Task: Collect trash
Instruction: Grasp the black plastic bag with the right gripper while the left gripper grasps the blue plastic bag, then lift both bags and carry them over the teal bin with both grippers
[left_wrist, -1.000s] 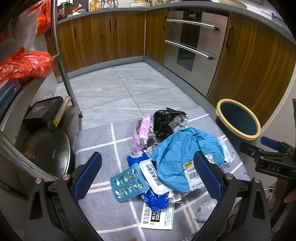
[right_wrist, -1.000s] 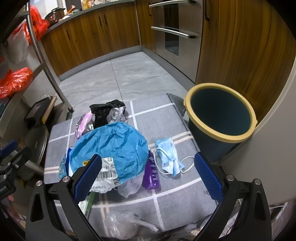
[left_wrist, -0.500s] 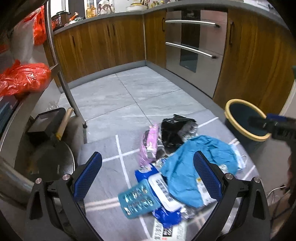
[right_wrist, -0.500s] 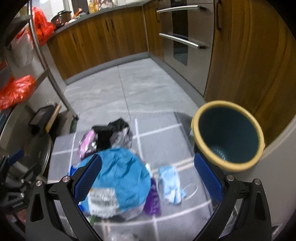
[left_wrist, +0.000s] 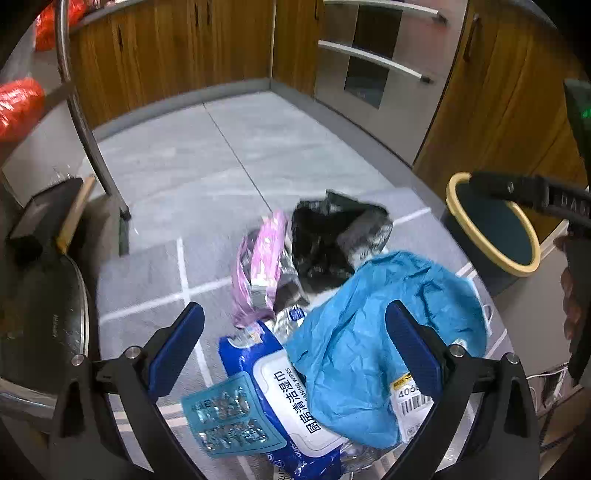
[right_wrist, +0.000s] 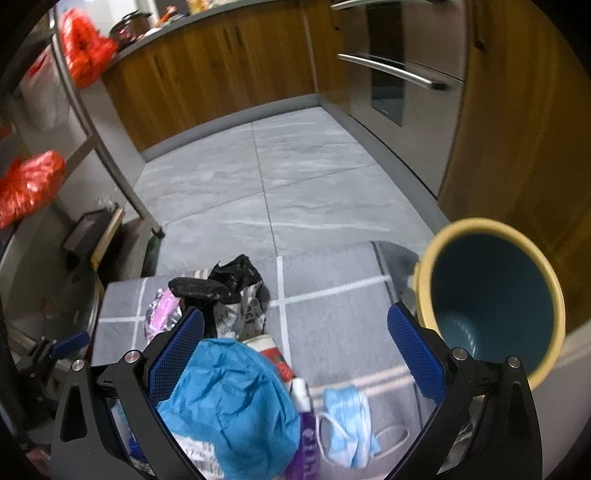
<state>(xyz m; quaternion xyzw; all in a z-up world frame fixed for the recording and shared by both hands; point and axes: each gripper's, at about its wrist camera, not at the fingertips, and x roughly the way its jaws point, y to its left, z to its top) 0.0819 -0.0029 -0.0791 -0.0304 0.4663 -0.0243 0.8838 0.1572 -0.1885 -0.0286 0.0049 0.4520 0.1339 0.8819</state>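
Observation:
A pile of trash lies on a grey checked mat: a blue plastic bag, a black bag, a pink wrapper, a blue wet-wipes pack, a teal blister pack, a purple bottle and a blue face mask. A dark bin with a yellow rim stands at the right. My left gripper is open above the pile. My right gripper is open above the mat, beside the bin.
Wooden cabinets and a steel oven line the far side and right. A metal rack with red bags, a pan and a dark box stands at the left. Grey floor tiles lie beyond the mat.
Both grippers rose and tilted up, then the left came down closer over the pile. The right moved nearer the bin. Both stayed open and empty.

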